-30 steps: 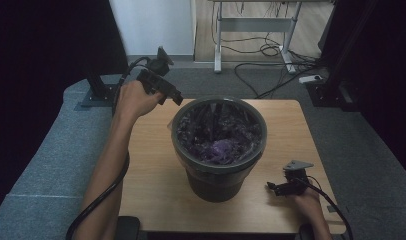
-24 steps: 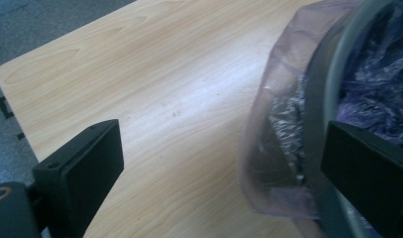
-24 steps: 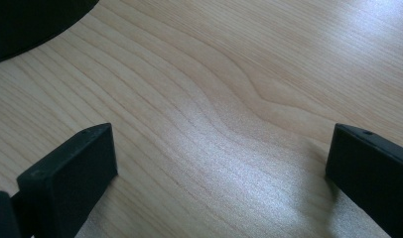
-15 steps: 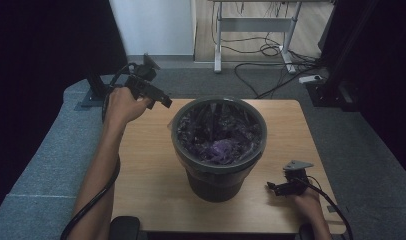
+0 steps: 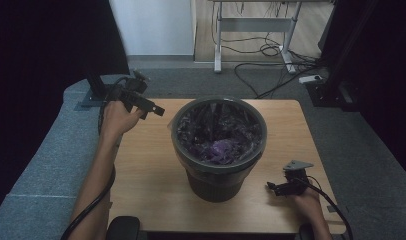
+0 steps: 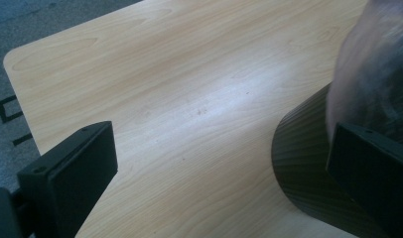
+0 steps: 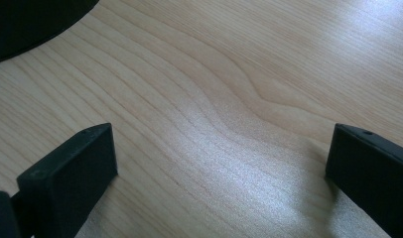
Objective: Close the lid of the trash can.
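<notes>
A dark ribbed bin [image 5: 218, 150] stands at the middle of the wooden counter [image 5: 146, 175], lined with a clear plastic bag [image 5: 191, 150] whose edge is folded over the rim all the way round, as far as the high view shows; something purple [image 5: 218, 149] lies crumpled inside, though what it is cannot be told. The left claw [image 5: 158, 111] is held up above the far left part of the counter, near the bin's far left rim but apart from it; its jaws stand spread with nothing between them, and in the left gripper view they frame bare wood, with the bin's ribbed wall [image 6: 308, 163] and a blurred fold of the liner [image 6: 373, 74] at the right. The right claw [image 5: 271, 186] rests low at the near right of the counter, just beside the bin's foot without touching it; its jaws too are spread wide and empty, looking along plain wood grain with a dark curve of the bin [image 7: 31, 22] at the far left corner of the right gripper view.

Judging from how things lie, the lining of the bin looks done or nearly so; the bag sits over the rim and neither claw has hold of it. What may be left is small: a tuck or a smoothing of the liner at the far left edge, if it is loose there, which the blur does not let me settle; otherwise the hands appear free of the work.
</notes>
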A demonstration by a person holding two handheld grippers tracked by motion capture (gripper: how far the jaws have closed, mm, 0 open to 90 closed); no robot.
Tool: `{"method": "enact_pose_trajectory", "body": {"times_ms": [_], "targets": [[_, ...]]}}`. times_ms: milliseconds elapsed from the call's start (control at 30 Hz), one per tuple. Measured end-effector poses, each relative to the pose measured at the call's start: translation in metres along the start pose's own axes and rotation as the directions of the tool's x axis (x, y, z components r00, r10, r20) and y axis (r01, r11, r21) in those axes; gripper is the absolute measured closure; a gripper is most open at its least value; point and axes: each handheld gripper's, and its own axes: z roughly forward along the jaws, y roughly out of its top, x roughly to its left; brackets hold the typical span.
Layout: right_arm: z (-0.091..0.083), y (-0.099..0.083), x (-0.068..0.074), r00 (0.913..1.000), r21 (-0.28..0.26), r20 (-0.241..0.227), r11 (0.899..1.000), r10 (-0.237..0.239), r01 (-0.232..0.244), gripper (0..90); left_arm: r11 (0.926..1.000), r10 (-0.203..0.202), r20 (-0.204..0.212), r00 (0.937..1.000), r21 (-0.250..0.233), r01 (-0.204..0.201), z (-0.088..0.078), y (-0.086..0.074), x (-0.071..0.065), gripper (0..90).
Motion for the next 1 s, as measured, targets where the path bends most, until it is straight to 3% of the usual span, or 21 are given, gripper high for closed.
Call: {"method": "enact_pose_trajectory", "body": {"times_ms": [167,433,1000], "targets": [[0.0,0.0,0.0,1.0,0.001,0.0,1.0,0.001,-0.001,0.0,0.9998,-0.019,0.012,0.9998,-0.001,0.019,0.013,-0.014,0.009,0.0],[0.0,0.0,0.0,1.0,0.0,0.001,1.0,-0.002,0.002,0.0,0.9984,-0.03,0.004,0.9995,-0.048,0.03,0.039,-0.043,0.022,0.0],[0.0,0.0,0.0,1.0,0.002,0.001,1.0,-0.002,0.002,0.0,0.9956,0.008,-0.02,0.9998,-0.093,-0.01,0.088,-0.092,0.021,0.0]]}}
